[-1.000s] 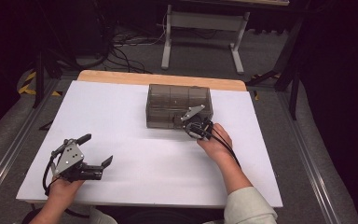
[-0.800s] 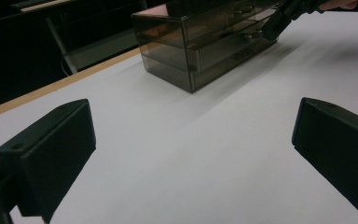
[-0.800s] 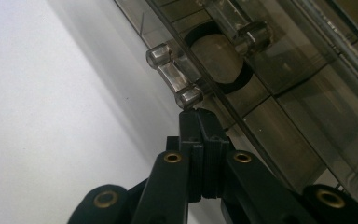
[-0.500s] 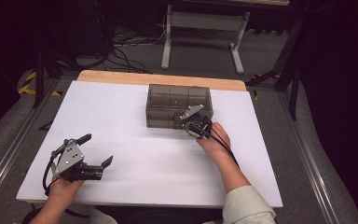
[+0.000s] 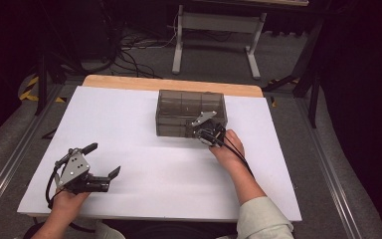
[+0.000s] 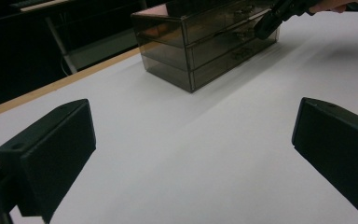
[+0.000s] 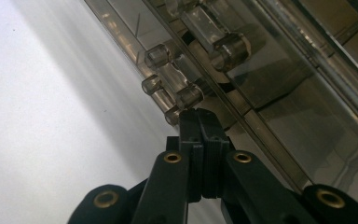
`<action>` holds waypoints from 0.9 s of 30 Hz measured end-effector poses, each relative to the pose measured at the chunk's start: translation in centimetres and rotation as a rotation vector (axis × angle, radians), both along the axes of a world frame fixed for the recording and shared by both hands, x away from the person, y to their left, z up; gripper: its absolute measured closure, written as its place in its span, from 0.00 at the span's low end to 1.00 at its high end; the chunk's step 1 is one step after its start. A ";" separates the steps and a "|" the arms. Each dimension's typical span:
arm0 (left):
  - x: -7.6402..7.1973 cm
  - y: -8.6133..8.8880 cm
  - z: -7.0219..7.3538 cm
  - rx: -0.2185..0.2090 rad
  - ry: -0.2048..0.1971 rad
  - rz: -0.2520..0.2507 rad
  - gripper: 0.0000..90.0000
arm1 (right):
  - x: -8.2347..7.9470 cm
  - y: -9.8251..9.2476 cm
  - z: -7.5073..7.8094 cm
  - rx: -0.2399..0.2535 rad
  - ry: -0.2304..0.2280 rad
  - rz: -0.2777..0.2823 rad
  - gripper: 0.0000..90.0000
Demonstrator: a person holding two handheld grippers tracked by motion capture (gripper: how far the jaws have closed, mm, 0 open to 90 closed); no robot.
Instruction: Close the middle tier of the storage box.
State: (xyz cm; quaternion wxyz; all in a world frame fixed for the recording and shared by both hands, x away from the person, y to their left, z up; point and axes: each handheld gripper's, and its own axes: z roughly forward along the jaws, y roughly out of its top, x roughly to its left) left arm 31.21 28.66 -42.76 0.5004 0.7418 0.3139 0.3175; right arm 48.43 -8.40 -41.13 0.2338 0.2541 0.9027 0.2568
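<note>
With its jaws pressed together, the right gripper (image 7: pixel 199 122) meets the drawer handle (image 7: pixel 170 88) at twelve o'clock; hooking and pulling likely follows.

Right gripper (image 7: pixel 199 122) jaws pressed together — tips at the drawer handle (image 7: pixel 172 92).

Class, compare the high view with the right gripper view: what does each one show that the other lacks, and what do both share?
High view alone: the left hand-held gripper, jaws apart, over the white table, plus the floor cables. Right gripper view alone: the clear drawer handle close up, with the shut jaw tips at its end. Both: the right hand-held gripper at the smoky drawer box.
</note>
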 end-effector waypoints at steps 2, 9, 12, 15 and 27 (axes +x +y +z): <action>0.0 0.0 0.0 0.000 0.001 -0.001 0.00 | 0.0 0.0 0.0 -0.006 -0.005 -0.006 1.00; 0.0 0.0 0.0 0.000 0.001 -0.001 0.00 | 0.3 0.1 -0.1 0.010 -0.019 -0.016 1.00; 0.0 0.0 0.0 0.000 0.001 -0.002 0.00 | 0.3 0.0 -0.1 0.013 -0.011 -0.016 1.00; 0.0 0.0 0.0 0.001 0.001 -0.003 0.00 | 0.5 -0.1 0.0 0.032 0.005 -0.029 1.00; 0.0 0.0 0.0 0.001 0.003 -0.003 0.00 | -0.4 -0.2 0.6 0.008 0.006 -0.003 0.98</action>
